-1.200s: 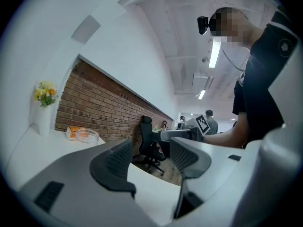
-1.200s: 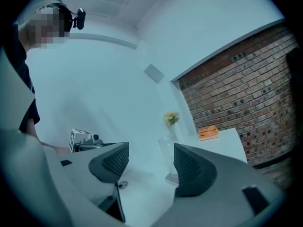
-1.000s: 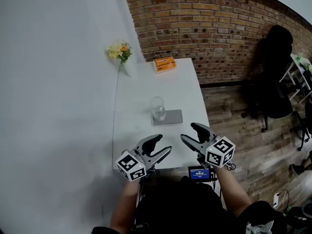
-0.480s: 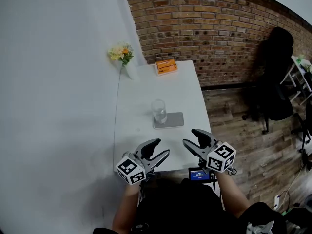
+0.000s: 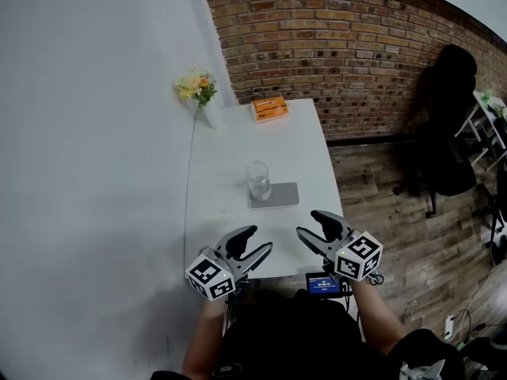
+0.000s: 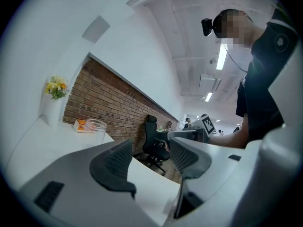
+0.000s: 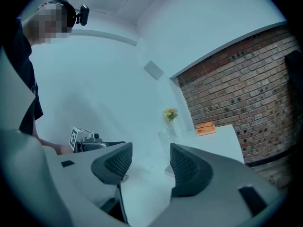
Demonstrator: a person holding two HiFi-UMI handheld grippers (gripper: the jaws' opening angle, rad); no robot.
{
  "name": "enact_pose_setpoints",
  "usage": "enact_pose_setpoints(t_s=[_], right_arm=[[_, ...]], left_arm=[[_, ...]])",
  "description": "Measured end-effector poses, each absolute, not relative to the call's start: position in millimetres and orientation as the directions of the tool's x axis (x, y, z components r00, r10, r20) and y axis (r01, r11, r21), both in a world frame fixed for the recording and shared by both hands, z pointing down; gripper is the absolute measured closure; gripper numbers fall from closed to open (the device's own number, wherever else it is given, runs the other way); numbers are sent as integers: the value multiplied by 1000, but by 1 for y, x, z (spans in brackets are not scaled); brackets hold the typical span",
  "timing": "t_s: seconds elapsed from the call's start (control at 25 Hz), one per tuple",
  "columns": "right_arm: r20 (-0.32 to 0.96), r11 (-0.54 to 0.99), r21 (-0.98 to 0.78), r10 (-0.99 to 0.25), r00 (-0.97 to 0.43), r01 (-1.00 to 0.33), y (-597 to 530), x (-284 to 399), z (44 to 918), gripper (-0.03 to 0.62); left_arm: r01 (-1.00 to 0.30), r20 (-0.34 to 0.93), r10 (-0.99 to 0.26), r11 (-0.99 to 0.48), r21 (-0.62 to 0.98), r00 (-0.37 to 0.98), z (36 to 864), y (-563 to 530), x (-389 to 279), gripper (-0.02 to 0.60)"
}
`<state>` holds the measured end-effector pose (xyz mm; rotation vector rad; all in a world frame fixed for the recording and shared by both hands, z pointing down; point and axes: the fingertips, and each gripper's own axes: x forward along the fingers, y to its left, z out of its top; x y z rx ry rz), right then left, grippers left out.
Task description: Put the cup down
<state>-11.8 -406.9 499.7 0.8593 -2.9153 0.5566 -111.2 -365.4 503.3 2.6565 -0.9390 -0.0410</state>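
Most of the head view is being filled by a plain white wall [image 5: 95, 133] and a brick wall [image 5: 348, 46], with a white tabletop [image 5: 297, 145] running between them and a black office chair [image 5: 447, 125] standing off to the right on the wooden floor.

At the near edge of the tabletop the person is holding the left gripper [image 5: 257, 240] and the right gripper [image 5: 306, 223] side by side, both pointing roughly level and well apart from the things farther up. Each gripper view is showing released fingers, standing apart with only bare tabletop between them, so neither is grasping anything.

Mid-tabletop a grey square mat [image 5: 283, 195] is lying flat, and the clear glass cup [image 5: 257, 180] is standing upright on its left part, untouched. Judging by that, the putting down is looking finished: the cup is resting on its own, and nothing appears to be left beyond perhaps drawing the grippers away.

Farther back an orange box [image 5: 269, 107] is lying near the brick wall, and a small vase of yellow flowers [image 5: 196, 85] is standing at the far left corner. Print on the box is too small to read. A little blue screen [image 5: 323, 283] below the right gripper is showing characters, likewise illegible. The grippers' cubes are carrying only black-and-white square markers.
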Motion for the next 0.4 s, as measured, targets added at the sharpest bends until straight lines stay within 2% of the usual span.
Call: enact_pose_setpoints(t_s=[0.4], right_arm=[[153,774,-324,-525,-838,-544,-408,-10,500,329]], left_arm=[[-614,84,-623,-725,312,778,506,-366,-114,325]])
